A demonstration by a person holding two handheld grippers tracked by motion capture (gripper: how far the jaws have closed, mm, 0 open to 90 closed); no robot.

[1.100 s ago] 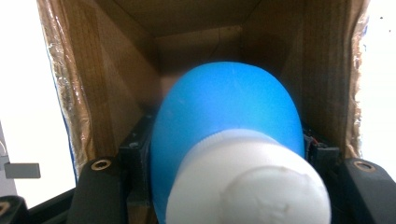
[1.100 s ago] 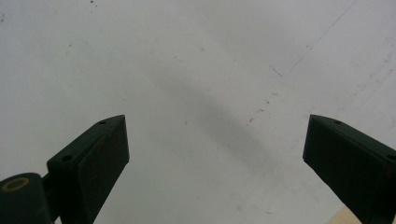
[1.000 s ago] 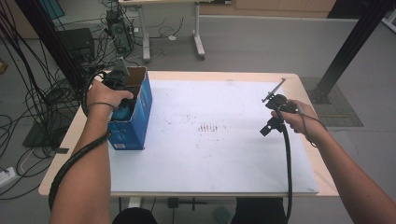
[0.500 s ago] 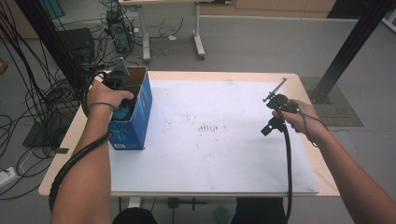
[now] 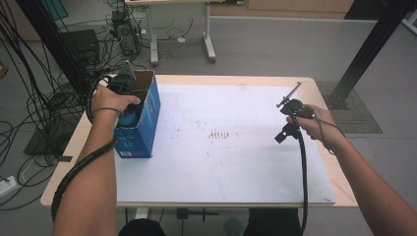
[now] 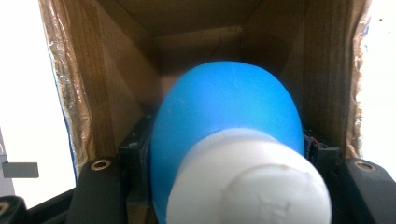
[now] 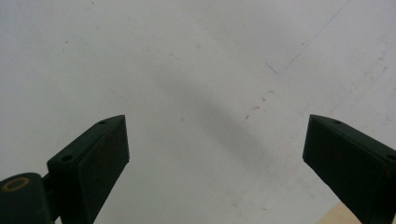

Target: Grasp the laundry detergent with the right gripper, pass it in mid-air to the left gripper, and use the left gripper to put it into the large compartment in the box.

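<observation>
A blue cardboard box [image 5: 143, 129] stands with its top open at the left side of the table. My left gripper [image 5: 129, 101] reaches into its opening, shut on a blue bottle [image 6: 224, 102] with a white cap [image 6: 252, 182]. The black jaws press the bottle's sides, and the brown inner walls of the box [image 6: 205, 42] surround it. The bottle's blue body [image 5: 129, 118] shows under the person's left hand. At the right, my right gripper [image 5: 290, 110] hovers over the white mat [image 5: 221, 162]. It [image 7: 215, 149] stands open with nothing between its fingers.
The white mat covers most of the wooden table [image 5: 339, 191], with faint reddish marks [image 5: 219, 133] near its middle. Black cables [image 5: 44, 98] and equipment lie on the floor to the left. A cable [image 5: 302, 177] trails from the right gripper toward the front edge.
</observation>
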